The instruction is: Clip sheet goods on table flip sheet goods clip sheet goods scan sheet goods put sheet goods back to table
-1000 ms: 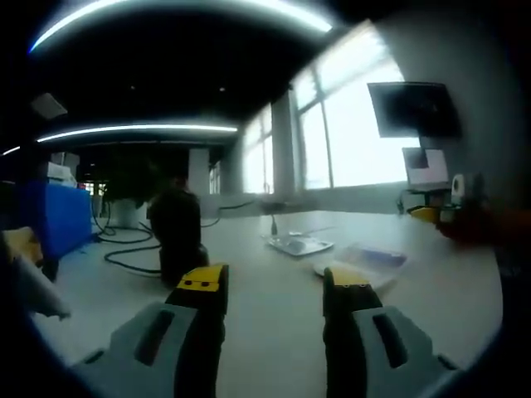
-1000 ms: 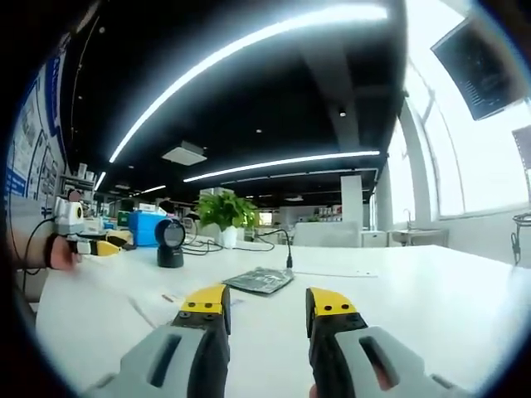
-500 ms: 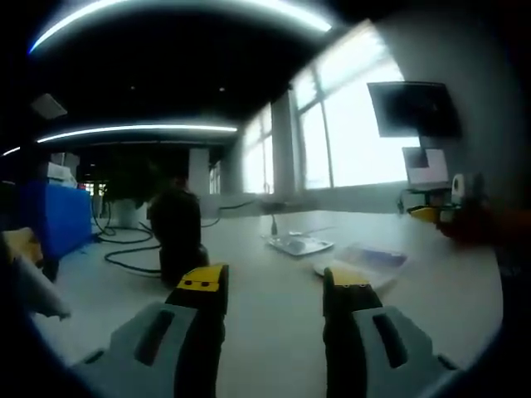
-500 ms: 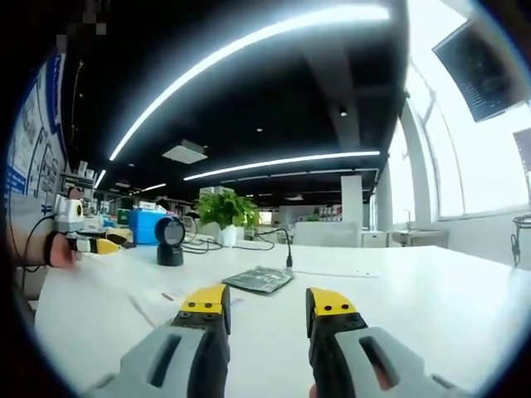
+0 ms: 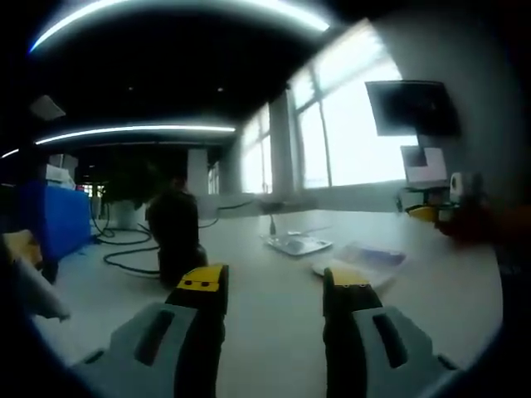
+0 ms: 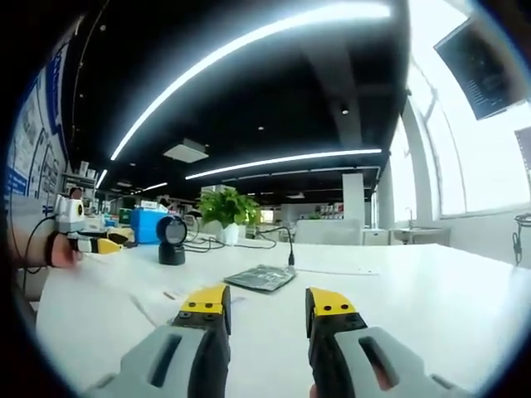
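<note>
A flat sheet good in a dark shiny pouch (image 6: 262,278) lies on the white table (image 6: 398,290), a short way beyond my right gripper (image 6: 267,305), which is open with nothing between its yellow-tipped jaws. In the left gripper view the same pouch (image 5: 299,244) lies mid-table, with a clear-wrapped sheet (image 5: 365,260) nearer, just right of my left gripper (image 5: 274,283). That gripper is open and empty too. A black scanner on a stand (image 5: 177,236) rises close to its left jaw; it also stands farther off (image 6: 171,241) in the right gripper view.
Black cables (image 5: 124,249) trail across the table behind the scanner. A potted plant (image 6: 226,214) stands at the far edge. A blue bin (image 5: 50,220) sits at the left. The other gripper (image 6: 83,240) shows at the left, held by a hand.
</note>
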### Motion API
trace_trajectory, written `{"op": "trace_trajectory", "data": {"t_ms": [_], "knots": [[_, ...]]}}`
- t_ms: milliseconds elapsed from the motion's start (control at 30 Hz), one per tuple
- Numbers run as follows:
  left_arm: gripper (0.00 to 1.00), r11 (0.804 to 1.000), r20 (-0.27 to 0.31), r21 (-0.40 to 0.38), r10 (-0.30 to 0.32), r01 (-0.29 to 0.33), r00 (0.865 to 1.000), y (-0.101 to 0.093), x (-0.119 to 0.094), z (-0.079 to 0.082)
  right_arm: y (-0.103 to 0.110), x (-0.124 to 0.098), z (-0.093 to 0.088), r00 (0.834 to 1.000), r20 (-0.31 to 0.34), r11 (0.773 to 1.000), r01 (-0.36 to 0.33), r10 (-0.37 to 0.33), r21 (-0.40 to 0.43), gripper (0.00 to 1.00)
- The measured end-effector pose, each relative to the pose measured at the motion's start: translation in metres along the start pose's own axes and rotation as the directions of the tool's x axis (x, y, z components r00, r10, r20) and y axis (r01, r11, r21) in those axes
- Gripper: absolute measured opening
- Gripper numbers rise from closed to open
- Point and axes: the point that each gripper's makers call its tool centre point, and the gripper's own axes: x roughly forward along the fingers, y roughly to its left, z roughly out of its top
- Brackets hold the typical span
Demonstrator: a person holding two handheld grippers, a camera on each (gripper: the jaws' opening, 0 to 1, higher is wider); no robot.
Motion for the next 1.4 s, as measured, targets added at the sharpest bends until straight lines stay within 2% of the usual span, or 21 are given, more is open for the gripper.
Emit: {"op": "trace_trajectory", "data": {"t_ms": [300, 667, 900, 1000, 1067, 1400], "knots": [[0.38, 1.0, 0.006, 0.004, -0.007, 0.007, 1.0, -0.002, -0.001, 0.001, -0.011, -0.002, 0.005, 0.999, 0.02, 0.998, 0.03, -0.031, 0.054, 0.32], [0.38, 1.0, 0.006, 0.002, -0.007, 0.007, 1.0, -0.002, -0.001, 0.001, -0.013, -0.003, 0.012, 0.999, 0.021, 0.996, 0.047, -0.049, 0.069, 0.31], [0.38, 1.0, -0.001, 0.009, -0.006, 0.006, 1.0, -0.002, -0.001, -0.001, 0.006, -0.001, 0.025, 1.0, 0.008, 0.998, 0.025, -0.025, 0.052, 0.32], [0.38, 1.0, -0.001, 0.01, 0.002, -0.002, 1.0, 0.0, -0.001, -0.001, 0.012, 0.001, 0.026, 1.0, -0.009, 0.997, 0.023, -0.022, 0.08, 0.39], [0.38, 1.0, 0.001, 0.008, 0.003, -0.003, 1.0, 0.0, -0.001, 0.0, 0.02, 0.004, 0.028, 1.0, -0.017, 0.998, 0.015, -0.014, 0.064, 0.41], [0.38, 1.0, 0.001, 0.001, 0.001, -0.001, 1.0, 0.0, -0.001, 0.0, 0.05, 0.019, 0.044, 0.998, -0.039, 0.998, -0.038, 0.039, 0.043, 0.38]]}}
